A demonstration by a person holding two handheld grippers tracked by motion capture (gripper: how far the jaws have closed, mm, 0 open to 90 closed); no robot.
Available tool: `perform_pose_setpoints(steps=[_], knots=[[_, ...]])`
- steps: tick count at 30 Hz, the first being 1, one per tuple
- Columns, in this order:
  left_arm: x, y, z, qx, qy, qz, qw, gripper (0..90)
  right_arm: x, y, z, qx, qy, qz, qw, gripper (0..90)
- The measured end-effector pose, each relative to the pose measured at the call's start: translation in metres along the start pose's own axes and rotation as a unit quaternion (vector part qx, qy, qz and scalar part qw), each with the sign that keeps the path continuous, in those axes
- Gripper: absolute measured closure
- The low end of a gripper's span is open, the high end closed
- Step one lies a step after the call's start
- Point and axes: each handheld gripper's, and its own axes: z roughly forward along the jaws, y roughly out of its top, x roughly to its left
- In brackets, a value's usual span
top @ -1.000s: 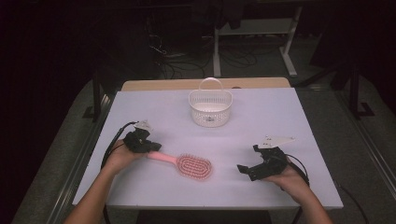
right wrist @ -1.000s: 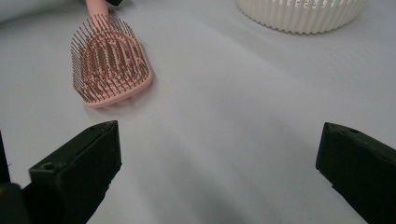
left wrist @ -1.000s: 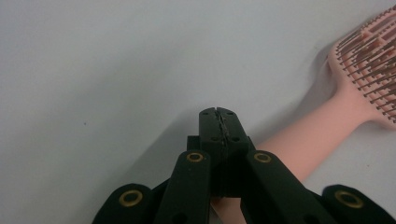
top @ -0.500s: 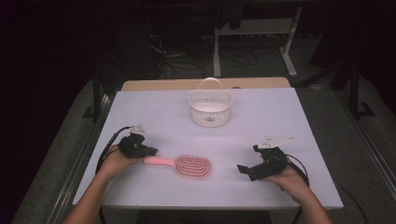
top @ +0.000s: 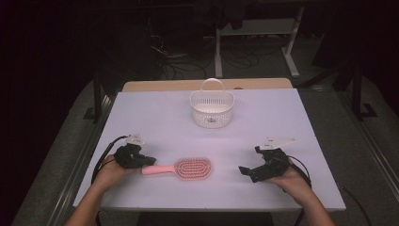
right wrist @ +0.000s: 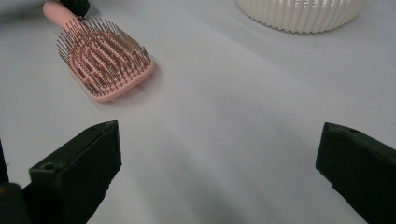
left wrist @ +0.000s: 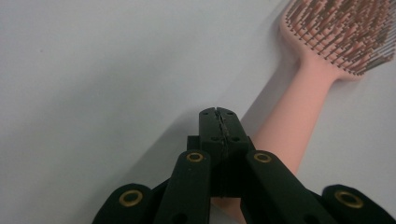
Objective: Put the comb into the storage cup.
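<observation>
Forearms come in from the near edge of the bench, one at each front corner, each hand wrapped around a tool. The left hand lies low on the bench at the front left, wrist roughly level, and points the left tool rightward along the surface toward the brush. That tool's jaws are pressed together with nothing between them; in the left gripper view their tips sit just above and beside the brush handle, which runs under and past them, and whether they touch it cannot be told. The brush lies flat, bristles up, near the front edge between the two hands, handle toward the left hand and oval head toward the middle. The right hand rests at the front right, palm cupping the tool from below and angled inward, so the right tool points left toward the brush head, well apart from it. Its jaws stand wide apart and empty. A white basket stands upright farther back, at the middle of the bench.
</observation>
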Motion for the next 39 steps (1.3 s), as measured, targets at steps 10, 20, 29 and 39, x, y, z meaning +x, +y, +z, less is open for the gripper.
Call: perform_pose_setpoints(steps=[10,20,29,39], knots=[[-0.010,-0.011,-0.005,-0.006,-0.010,-0.003,0.9999,90.0,0.000,0.000,0.001,0.002,0.002,-0.001,1.0000,0.0],[-0.021,-0.023,-0.010,-0.008,-0.017,-0.005,0.9998,90.0,0.000,0.000,0.001,0.002,0.002,-0.002,1.0000,0.0],[-0.020,-0.025,-0.017,-0.032,-0.019,-0.013,0.9992,90.0,0.000,0.000,0.001,0.001,0.002,-0.003,1.0000,0.0],[-0.019,-0.013,-0.034,-0.109,-0.026,-0.020,0.9935,76.2,0.001,0.000,0.002,0.003,0.002,-0.004,1.0000,0.0]])
